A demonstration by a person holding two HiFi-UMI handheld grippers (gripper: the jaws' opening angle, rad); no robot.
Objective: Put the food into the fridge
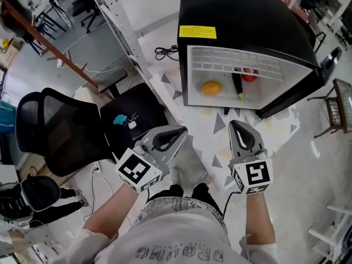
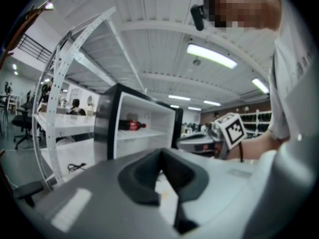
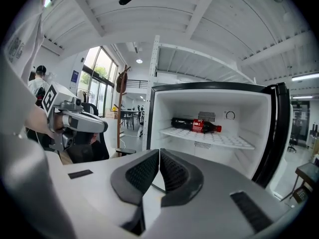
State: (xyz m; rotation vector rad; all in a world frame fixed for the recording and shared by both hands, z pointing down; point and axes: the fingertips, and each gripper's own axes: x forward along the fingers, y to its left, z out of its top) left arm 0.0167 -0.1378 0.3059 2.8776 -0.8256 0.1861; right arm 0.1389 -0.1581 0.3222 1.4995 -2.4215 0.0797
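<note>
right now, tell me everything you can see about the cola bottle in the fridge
The cola bottle looks like dark plastic, with a red label around its middle and a red cap, which is on. It lies on its side on the white grid shelf in the upper part of the open fridge, close to the back wall. Its cap points right in the right gripper view. The contents look dark. Only the shelf touches it.

1. The fridge (image 1: 247, 21) shell is finished in glossy black; its lining is smooth white plastic.
2. The cola bottle (image 3: 195, 125) is made of shiny plastic.
3. The right tongs (image 3: 159, 152) are cased in matt grey plastic, with dark ribbed pads (image 3: 144, 172).
4. The office chair (image 1: 60, 125) back is covered in black mesh.
5. The shorts (image 1: 181, 208) are cut from frayed denim.
</note>
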